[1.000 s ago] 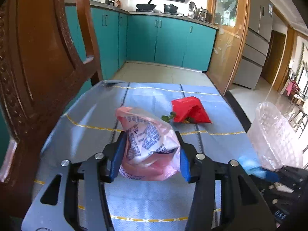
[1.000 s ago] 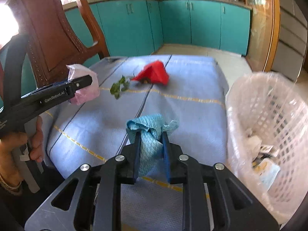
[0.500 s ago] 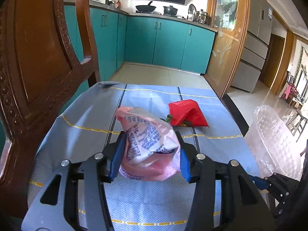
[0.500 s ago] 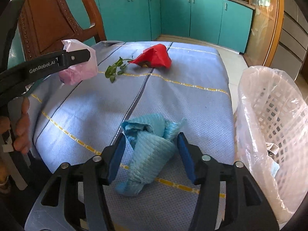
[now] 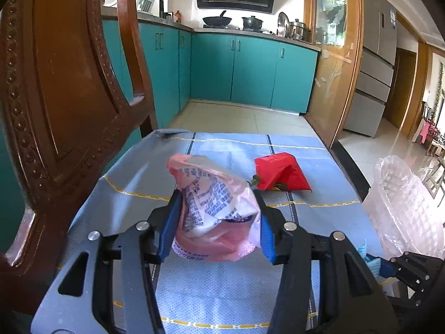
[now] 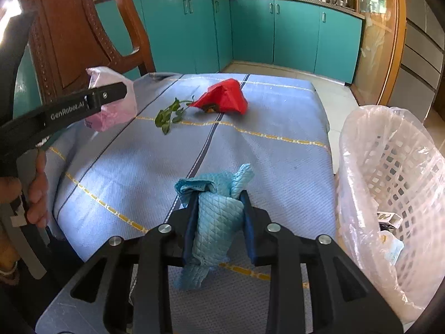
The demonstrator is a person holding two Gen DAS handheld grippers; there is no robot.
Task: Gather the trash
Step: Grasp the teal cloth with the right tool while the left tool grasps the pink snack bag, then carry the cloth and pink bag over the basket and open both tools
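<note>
The pink bag [image 5: 214,208] sits clamped in the left gripper [image 5: 217,222], lifted off the blue tablecloth [image 6: 278,153]. The right gripper [image 6: 218,222], tilted downward, is closing on the teal cloth [image 6: 214,217]; the lined basket [image 6: 389,181] stands to its right.

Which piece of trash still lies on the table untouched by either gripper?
The red wrapper. The pink bag sits in the left gripper, the blue cloth between the right gripper's closing jaws.

Glossy wooden chair [image 5: 55,89], quilted cloth rag [image 6: 214,217], crinkly plastic bag [image 5: 217,203].
</note>
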